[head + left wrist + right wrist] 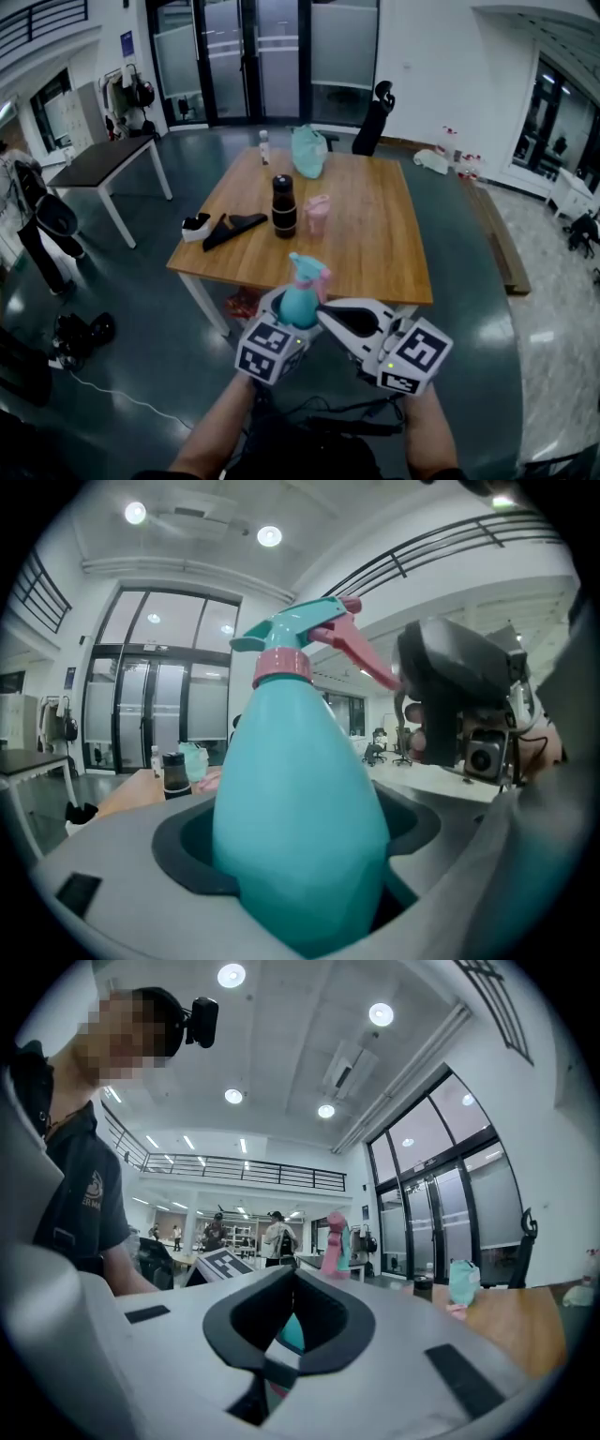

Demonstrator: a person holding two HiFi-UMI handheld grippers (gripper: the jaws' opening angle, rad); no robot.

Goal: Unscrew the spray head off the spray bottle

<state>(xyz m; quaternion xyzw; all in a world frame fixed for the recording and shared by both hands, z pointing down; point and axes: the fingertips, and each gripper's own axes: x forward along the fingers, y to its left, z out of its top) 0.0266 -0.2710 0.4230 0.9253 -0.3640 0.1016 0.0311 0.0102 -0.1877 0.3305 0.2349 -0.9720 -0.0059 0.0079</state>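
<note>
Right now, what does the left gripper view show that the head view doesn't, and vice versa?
Only the left gripper view: the left gripper's pads pressed on the spray bottle's teal body; the ceiling lights. Only the head view: both marker cubes, the person's forearms, the whole wooden table. Both: the bottle, the right gripper beside its trigger, the black flask on the table.

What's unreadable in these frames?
- Spray bottle base: left gripper view, sunk inside the left tool; head view, behind both tools.
- Contact between right tool and spray head: head view too small; right gripper view, its own shut jaws block it.
- Red thing below table: head view, table edge cuts it off.
</note>
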